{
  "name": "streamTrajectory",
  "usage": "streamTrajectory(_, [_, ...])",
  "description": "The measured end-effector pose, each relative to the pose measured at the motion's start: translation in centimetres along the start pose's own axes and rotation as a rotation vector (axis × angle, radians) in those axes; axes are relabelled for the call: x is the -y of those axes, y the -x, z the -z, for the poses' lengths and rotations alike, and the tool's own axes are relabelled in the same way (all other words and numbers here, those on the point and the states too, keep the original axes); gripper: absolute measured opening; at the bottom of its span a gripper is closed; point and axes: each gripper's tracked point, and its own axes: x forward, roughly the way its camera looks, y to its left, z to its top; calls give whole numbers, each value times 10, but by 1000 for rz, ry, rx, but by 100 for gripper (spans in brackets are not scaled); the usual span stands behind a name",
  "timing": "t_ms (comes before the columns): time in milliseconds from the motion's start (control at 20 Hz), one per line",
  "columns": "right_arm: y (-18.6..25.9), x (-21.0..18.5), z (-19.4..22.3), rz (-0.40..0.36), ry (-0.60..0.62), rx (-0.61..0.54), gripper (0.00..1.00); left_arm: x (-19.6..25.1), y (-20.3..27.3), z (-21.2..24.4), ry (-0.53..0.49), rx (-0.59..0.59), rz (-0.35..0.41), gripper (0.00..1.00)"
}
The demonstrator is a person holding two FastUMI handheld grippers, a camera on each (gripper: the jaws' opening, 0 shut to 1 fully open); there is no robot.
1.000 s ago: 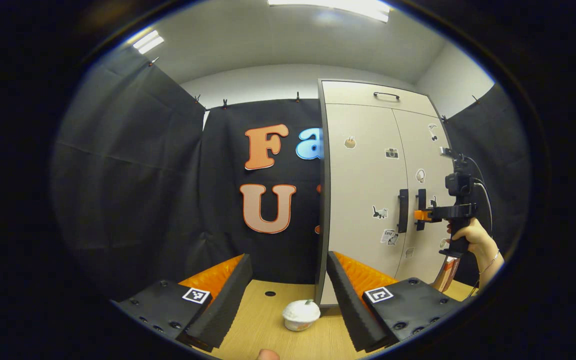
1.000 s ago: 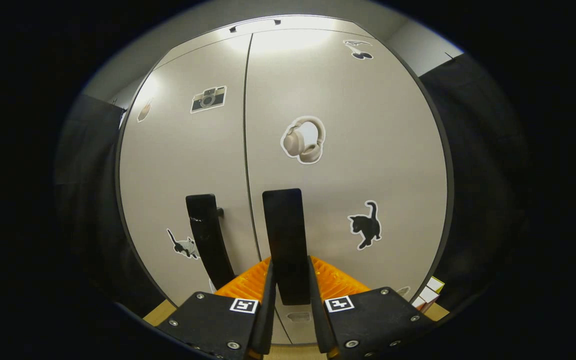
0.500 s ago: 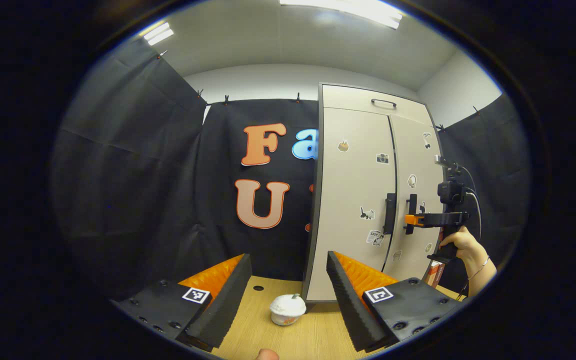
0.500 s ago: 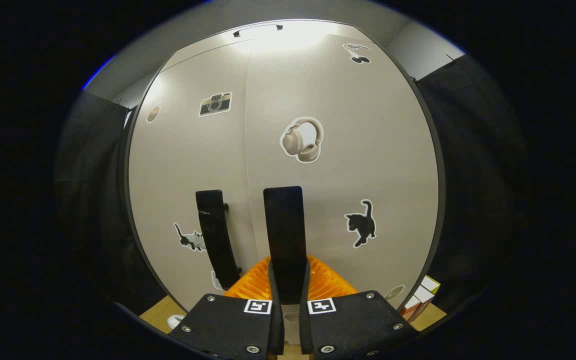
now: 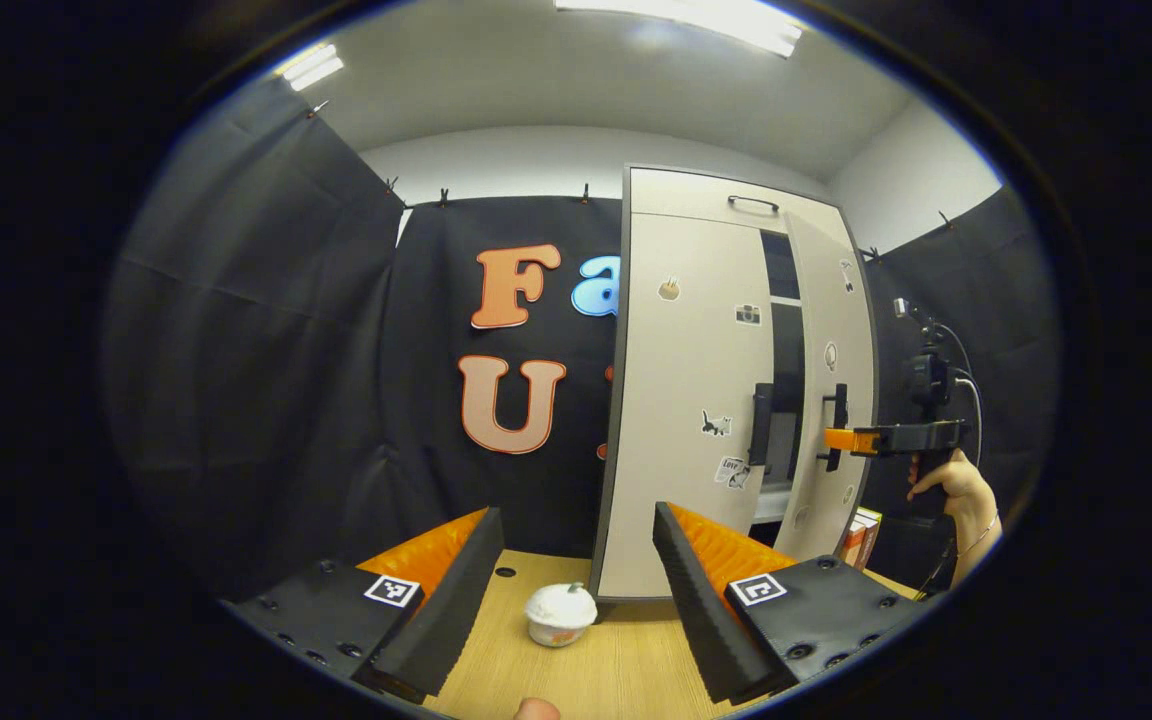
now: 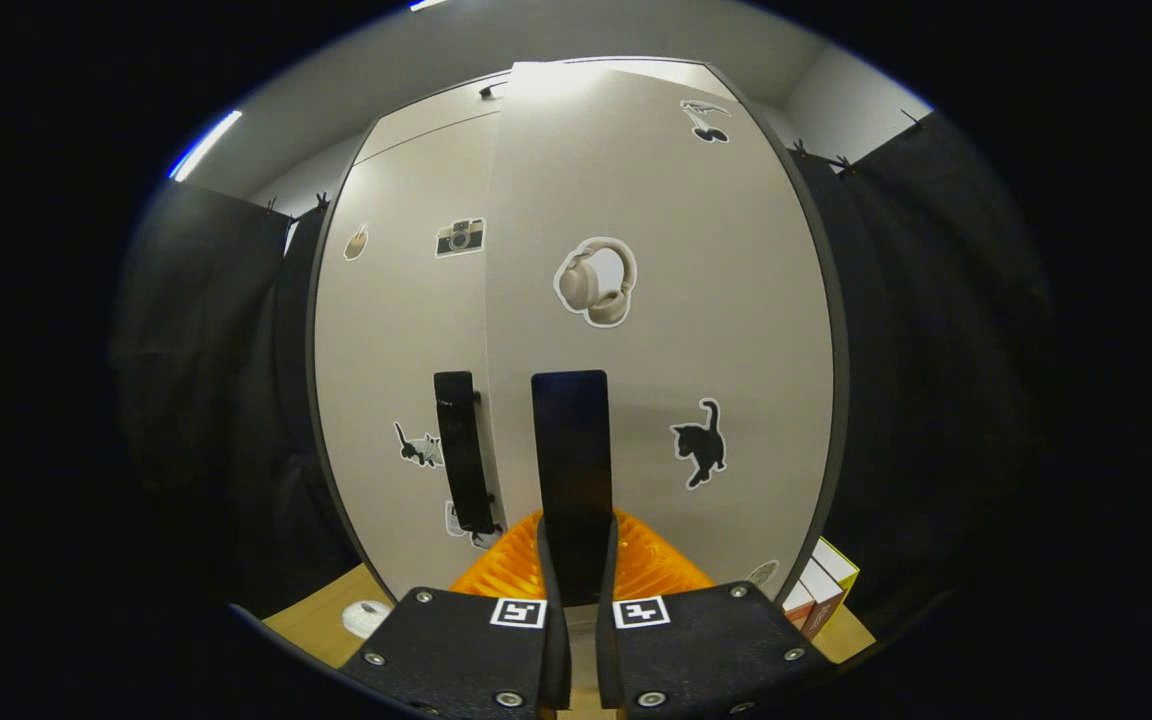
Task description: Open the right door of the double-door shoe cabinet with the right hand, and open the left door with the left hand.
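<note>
One door of two is under way, so by my reckoning the task is less than half done; taking the shoe cabinet point(image 5: 696, 400) as the landmark and going from near to far: nearest, in the left gripper view, the left gripper point(image 5: 576, 590) hangs well short of the cabinet with its fingers spread wide and nothing between them; a small white cup point(image 5: 560, 612) sits on the wooden table point(image 5: 626, 670) just before the cabinet's foot; the left door point(image 5: 681, 400) lies flush and shut, its handle point(image 5: 761, 424) untouched; beyond it a dark gap shows the right door point(image 5: 836, 400) swung partly out; in the right gripper view the right gripper point(image 6: 576, 560) is clenched on the right door handle point(image 6: 570, 440), both fingers pressing its sides; small boxes point(image 6: 821, 590) stand by the cabinet's right foot. Left to do, as I judge it: swing the right door fully out, then bring the left gripper to the left handle and pull.
</note>
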Motion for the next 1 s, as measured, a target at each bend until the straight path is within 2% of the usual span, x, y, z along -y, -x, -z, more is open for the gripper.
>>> streamTrajectory(200, [13, 6, 0, -14, 24, -11, 6, 8, 1, 0, -5, 1, 8, 96])
streamTrajectory(750, [49, 31, -2, 12, 55, 17, 6, 38, -1, 5, -25, 2, 57, 98])
streamTrajectory(1000, [70, 53, -5, 70, 85, 44, 5, 55, -6, 8, -24, -5, 79, 95])
